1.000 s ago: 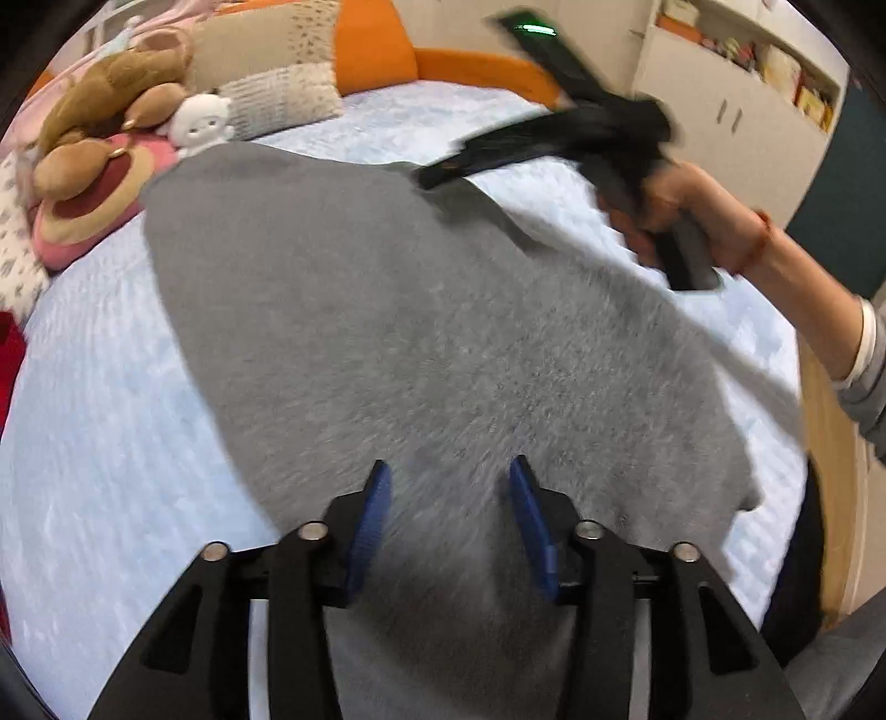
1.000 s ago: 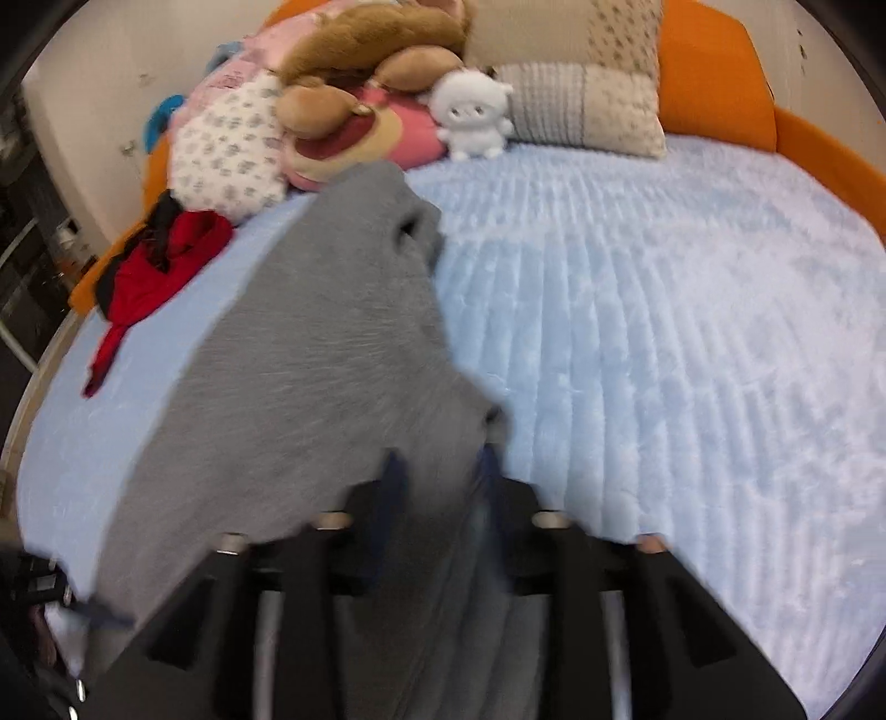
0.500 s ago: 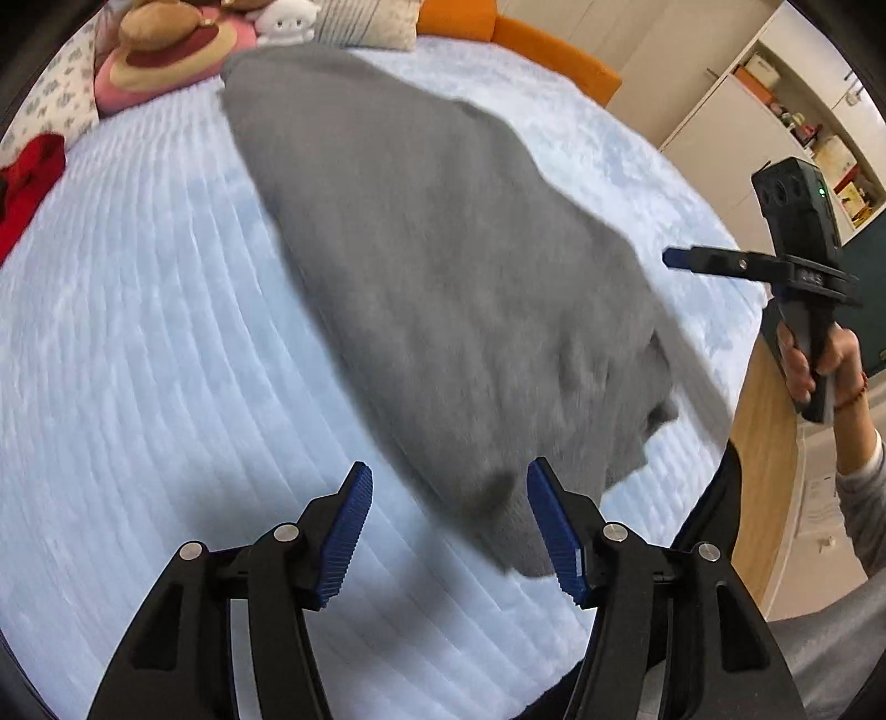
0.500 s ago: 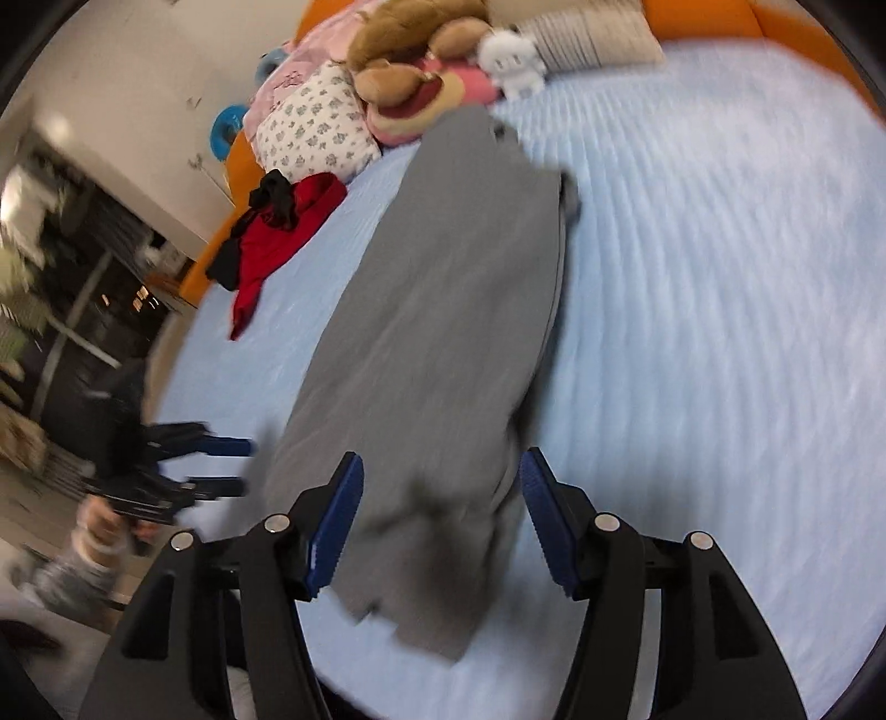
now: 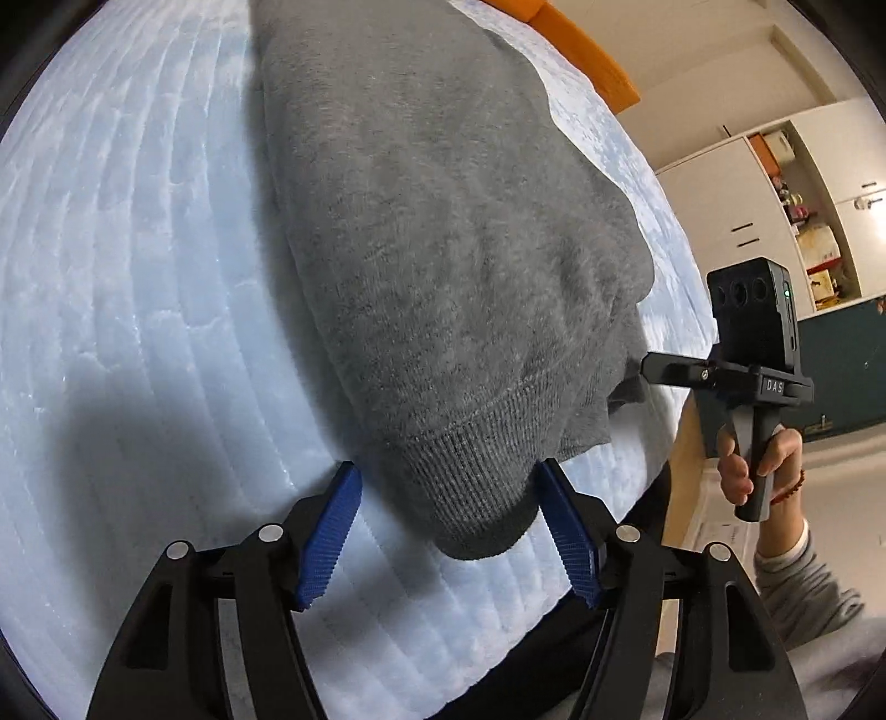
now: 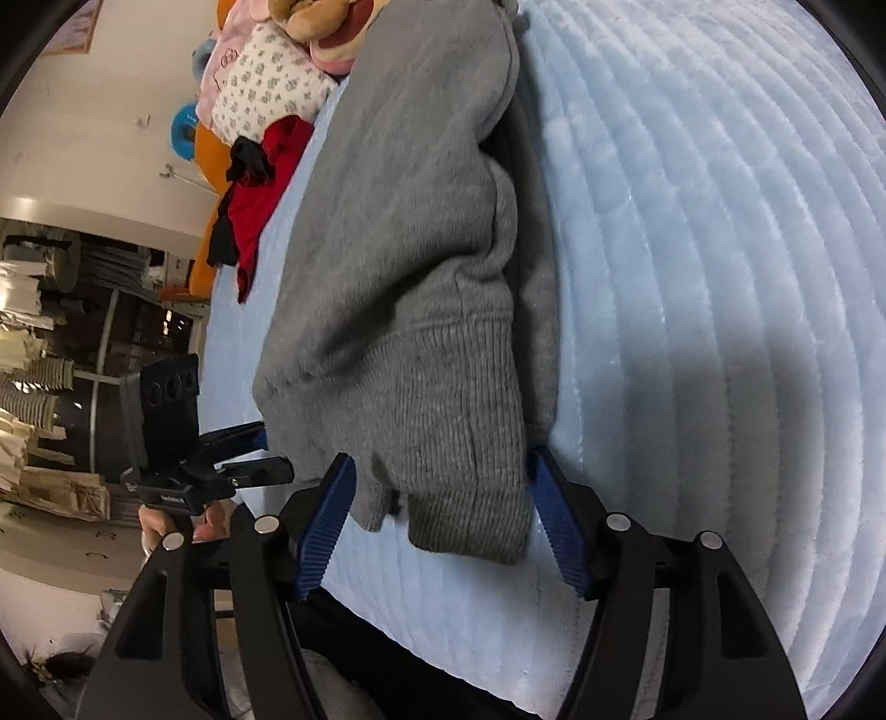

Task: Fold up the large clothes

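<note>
On the pale blue quilted bed cover (image 5: 138, 288), a grey sweater (image 5: 443, 221) lies stretched out lengthwise, reaching from near the front edge of the bed toward the pillows at the far end. Its ribbed hem rests close to the edge, bunched and partly doubled over itself.

Over that hem, the left gripper (image 5: 448, 526) points steeply down with its 2 blue pads (image 5: 332, 531) spread apart and widening; the rounded hem corner sits between them, but neither pad presses on the knit. In the left wrist view, the other tool shows at the right, held by a hand (image 5: 758, 459) with a beaded bracelet and a grey sleeve.

Beside it, the right gripper (image 6: 437, 526) also hangs over the ribbed hem (image 6: 465, 443), its jaws apart and opening. The cloth lies between the blue pads; the right one stands just beside the fabric edge, and contact there cannot be told for certain. No fold appears lifted by either tool.

At the far end in the right wrist view, a floral pillow (image 6: 266, 83) and a plush toy (image 6: 321, 22) sit by the sweater's top, with a red garment (image 6: 260, 194) at the bed's side. White cabinets (image 5: 736, 194) stand beyond the bed.
</note>
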